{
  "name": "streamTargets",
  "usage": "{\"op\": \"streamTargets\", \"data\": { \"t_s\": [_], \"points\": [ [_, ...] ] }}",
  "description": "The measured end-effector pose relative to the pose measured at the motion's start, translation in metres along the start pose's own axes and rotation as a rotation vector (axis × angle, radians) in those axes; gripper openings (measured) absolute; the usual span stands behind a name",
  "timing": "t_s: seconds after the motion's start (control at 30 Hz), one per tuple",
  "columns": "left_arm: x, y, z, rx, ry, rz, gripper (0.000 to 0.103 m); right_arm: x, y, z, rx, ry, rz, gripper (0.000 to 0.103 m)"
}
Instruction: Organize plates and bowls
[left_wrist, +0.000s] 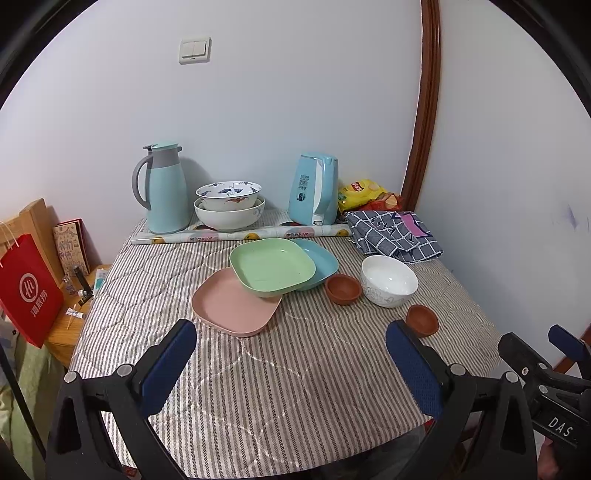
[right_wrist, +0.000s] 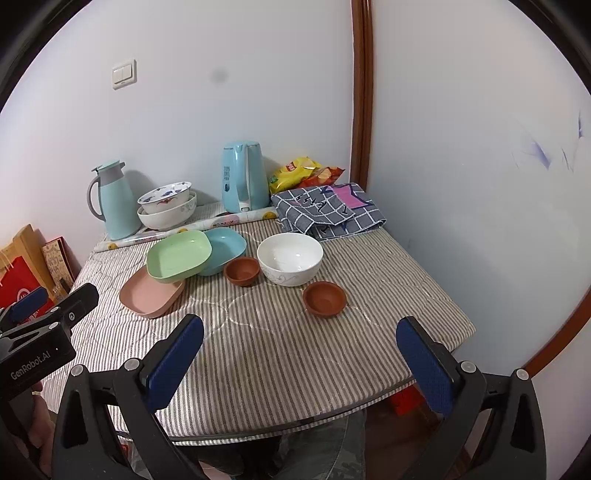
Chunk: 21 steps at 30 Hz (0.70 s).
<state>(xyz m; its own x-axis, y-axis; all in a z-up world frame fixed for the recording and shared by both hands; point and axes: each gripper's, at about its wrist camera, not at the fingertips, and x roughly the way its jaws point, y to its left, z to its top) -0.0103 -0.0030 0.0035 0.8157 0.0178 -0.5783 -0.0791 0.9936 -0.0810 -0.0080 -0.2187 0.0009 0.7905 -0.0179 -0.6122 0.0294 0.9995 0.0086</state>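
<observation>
Plates of square plastic lie overlapped near the middle of the striped cloth-covered desk: the green square plate rests on top, leaning over the pink square plate in front and the blue square plate behind it. Just right of them stands a small brown clay bowl, then the white ceramic bowl beside it, and a second brown clay bowl nearer to the desk edge. Two patterned white bowls are nested at the back, between a light blue thermos jug and a light blue kettle. The left claw is released and holds nothing. The right claw is also spread wide and empty, hovering probably above the near edge.
</observation>
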Motion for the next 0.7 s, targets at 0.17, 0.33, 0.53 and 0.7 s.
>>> {"op": "streamTargets", "data": {
  "t_s": [0.17, 0.33, 0.53, 0.7],
  "points": [
    [-0.0007, 0.0032, -0.0012, -0.002, -0.001, 0.002, 0.103, -0.0009, 0.0009, -0.0002, 0.0, -0.002, -0.001, 0.103],
    [-0.0008, 0.0045, -0.0014, 0.002, 0.001, 0.003, 0.103, -0.0006, 0.0009, -0.0003, 0.0, -0.002, -0.001, 0.103],
    [-0.0017, 0.0045, -0.0024, 0.002, 0.0, 0.006, 0.103, -0.0023, 0.0009, -0.0003, 0.001, -0.004, 0.002, 0.103],
    [-0.0019, 0.0056, -0.0026, 0.004, 0.001, 0.009, 0.103, -0.0023, 0.0008, -0.0005, 0.003, -0.004, 0.003, 0.103]
  ]
}}
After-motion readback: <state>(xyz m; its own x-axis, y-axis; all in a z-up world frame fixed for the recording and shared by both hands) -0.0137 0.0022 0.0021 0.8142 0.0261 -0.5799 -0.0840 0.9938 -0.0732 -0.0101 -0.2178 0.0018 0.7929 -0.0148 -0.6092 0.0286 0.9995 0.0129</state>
